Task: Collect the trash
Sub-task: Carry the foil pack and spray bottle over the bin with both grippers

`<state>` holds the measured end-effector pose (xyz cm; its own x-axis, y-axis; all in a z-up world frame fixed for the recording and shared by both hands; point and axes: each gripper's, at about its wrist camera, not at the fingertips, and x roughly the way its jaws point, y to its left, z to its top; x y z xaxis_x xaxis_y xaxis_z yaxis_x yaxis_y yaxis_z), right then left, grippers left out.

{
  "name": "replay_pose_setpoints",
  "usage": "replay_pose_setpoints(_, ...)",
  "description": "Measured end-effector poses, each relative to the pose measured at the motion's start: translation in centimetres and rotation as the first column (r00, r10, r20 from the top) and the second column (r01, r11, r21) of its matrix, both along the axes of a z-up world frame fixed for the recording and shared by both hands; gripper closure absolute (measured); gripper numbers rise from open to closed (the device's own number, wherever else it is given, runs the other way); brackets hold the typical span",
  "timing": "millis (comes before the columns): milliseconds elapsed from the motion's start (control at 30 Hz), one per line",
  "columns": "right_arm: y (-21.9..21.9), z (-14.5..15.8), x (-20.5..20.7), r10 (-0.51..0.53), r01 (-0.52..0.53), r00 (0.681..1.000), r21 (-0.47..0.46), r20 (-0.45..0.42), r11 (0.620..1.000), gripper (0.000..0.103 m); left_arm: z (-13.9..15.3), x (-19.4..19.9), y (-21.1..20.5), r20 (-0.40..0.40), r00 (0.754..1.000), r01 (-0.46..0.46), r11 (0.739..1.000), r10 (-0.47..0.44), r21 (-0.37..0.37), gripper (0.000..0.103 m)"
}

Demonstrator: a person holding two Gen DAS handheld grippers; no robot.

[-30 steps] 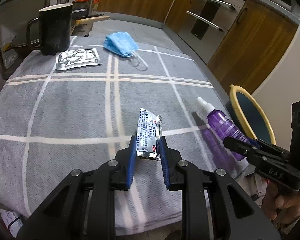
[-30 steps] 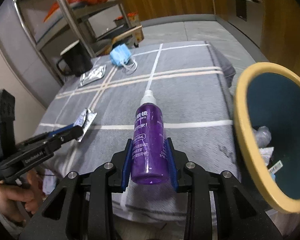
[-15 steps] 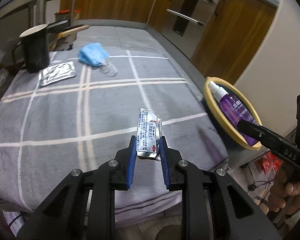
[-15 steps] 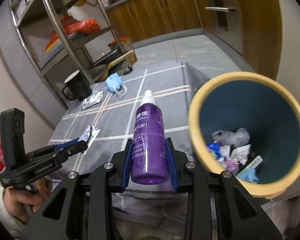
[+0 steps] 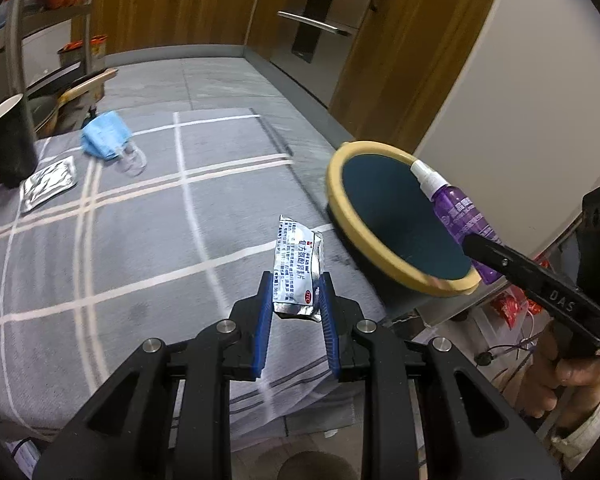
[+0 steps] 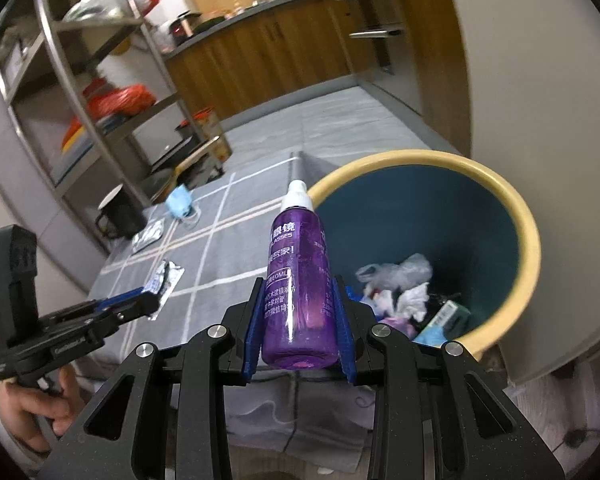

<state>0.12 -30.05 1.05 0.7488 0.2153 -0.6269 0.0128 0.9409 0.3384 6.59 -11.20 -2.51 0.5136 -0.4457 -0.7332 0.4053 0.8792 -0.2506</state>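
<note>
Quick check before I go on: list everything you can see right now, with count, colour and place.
spray bottle: 1, purple, held in right claw
foil sachet: 1, silver, held in left claw
bin: 1, teal with yellow rim, beside table, trash inside
face mask: 1, blue, far on the cloth
foil pack: 1, silver, by the mug
mug: 1, black, far left
tablecloth: 1, grey check
right claw: shut on bottle
left claw: shut on sachet

Your left claw (image 5: 293,302) grips a crinkled, shiny foil sachet (image 5: 298,270); your right claw (image 6: 299,318) holds a glossy purple plastic bottle (image 6: 298,280). Beneath both lies matt grey woven cloth (image 5: 120,248); beyond, wooden cabinets (image 5: 172,4).
</note>
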Motion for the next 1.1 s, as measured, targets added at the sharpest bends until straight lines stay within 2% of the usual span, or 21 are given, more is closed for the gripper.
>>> replay_pose_setpoints(200,-2.3,0.4,-0.3,-0.092,0.091,0.995,0.019,0.029,0.996,0.07,1.5,1.2,-2.7,0.018,0.999,0.027,1.0,-0.027,-0.013,0.081)
replay_pose_setpoints(467,-4.8,0.2,0.0,-0.18,0.179,0.983,0.026,0.02,0.983,0.07,3.0,2.3,-9.1,0.049,0.993,0.112,0.994,-0.111,-0.009,0.081)
replay_pose_setpoints(800,-5.8,-1.2,1.5,-0.213,0.213,0.976,0.002,-0.045,0.977,0.069,1.4,4.0,-15.2,0.023,0.981,0.191,0.98,-0.193,0.063,0.081)
replay_pose_setpoints(1100,-6.2,-2.2,3.0,-0.22,0.221,0.973,0.006,-0.07,0.975,0.069,-0.2,5.7,-16.1,-0.022,0.98,0.198,0.975,-0.196,0.103,0.081)
